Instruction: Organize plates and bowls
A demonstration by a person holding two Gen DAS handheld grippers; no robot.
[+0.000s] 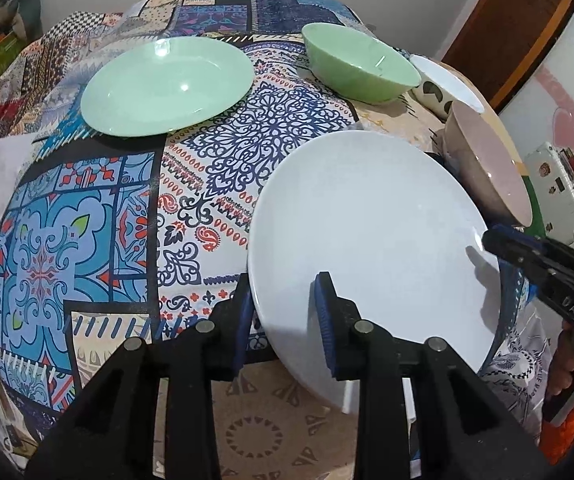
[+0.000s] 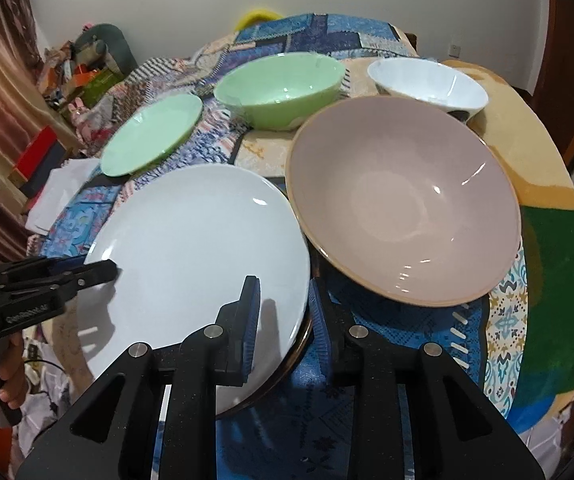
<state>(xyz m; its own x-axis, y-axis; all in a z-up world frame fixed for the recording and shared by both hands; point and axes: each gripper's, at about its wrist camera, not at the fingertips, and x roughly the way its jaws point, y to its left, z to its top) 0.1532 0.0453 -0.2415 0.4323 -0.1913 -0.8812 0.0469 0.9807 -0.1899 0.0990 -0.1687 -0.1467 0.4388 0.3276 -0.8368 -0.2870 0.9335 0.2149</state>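
So far little looks sorted: the green plate (image 1: 167, 86), green bowl (image 1: 361, 64), white bowl (image 2: 429, 82) and pink bowl (image 2: 405, 208) each sit apart on the patterned tabletop (image 1: 87, 220), none stacked. The white plate (image 1: 371, 240) lies at the near edge, just beside the pink bowl. The left hand-held gripper (image 1: 285, 322) has its pads either side of the plate's near rim, spread and not yet pinching. The right hand-held gripper (image 2: 283, 320) straddles the opposite rim, likewise spread. Judging by this, grouping plates with plates and bowls with bowls remains to do.
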